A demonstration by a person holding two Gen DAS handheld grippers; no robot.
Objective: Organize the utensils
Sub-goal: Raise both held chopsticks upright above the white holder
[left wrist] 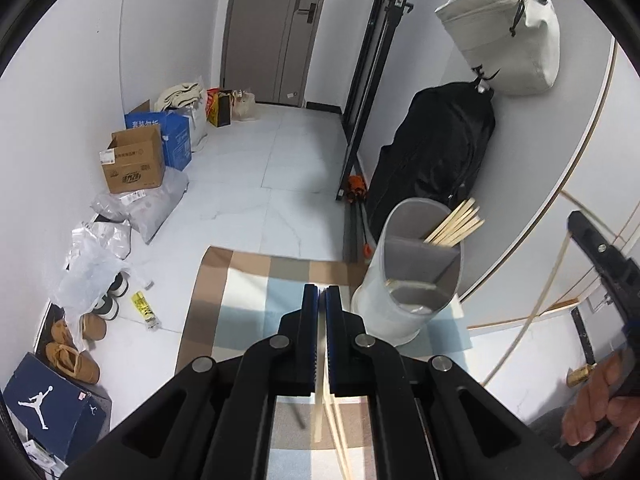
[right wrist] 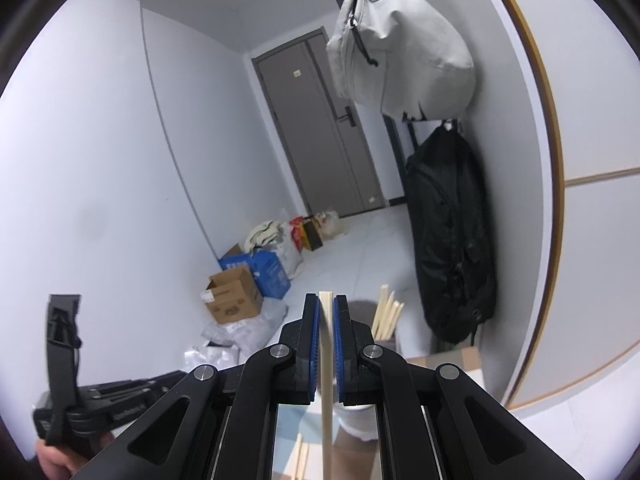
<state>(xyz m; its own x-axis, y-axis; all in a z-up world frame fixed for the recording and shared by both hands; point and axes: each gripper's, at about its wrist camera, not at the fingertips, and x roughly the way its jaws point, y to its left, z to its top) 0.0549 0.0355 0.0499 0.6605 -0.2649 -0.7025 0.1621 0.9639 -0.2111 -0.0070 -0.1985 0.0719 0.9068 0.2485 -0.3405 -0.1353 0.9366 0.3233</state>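
Note:
A white cylindrical utensil holder (left wrist: 412, 276) with grey dividers stands on the checkered mat (left wrist: 256, 280). Several wooden chopsticks (left wrist: 456, 224) lean in its far right compartment; their tips also show in the right wrist view (right wrist: 386, 312). My left gripper (left wrist: 322, 292) is shut on a thin pale chopstick (left wrist: 320, 392) that hangs down below the jaws, left of the holder. My right gripper (right wrist: 326, 300) is shut on a wooden chopstick (right wrist: 327, 360), held upright in front of the holder. More chopsticks (right wrist: 301, 456) lie on the mat below. The right gripper also shows at the right edge of the left wrist view (left wrist: 608, 264).
A grey bag (left wrist: 504, 32) and a black bag (left wrist: 436, 152) hang on the right wall. Cardboard boxes (left wrist: 134, 160), plastic bags, shoes (left wrist: 72, 354) and a blue shoe box (left wrist: 52, 400) line the left wall. A grey door (left wrist: 276, 32) stands at the far end.

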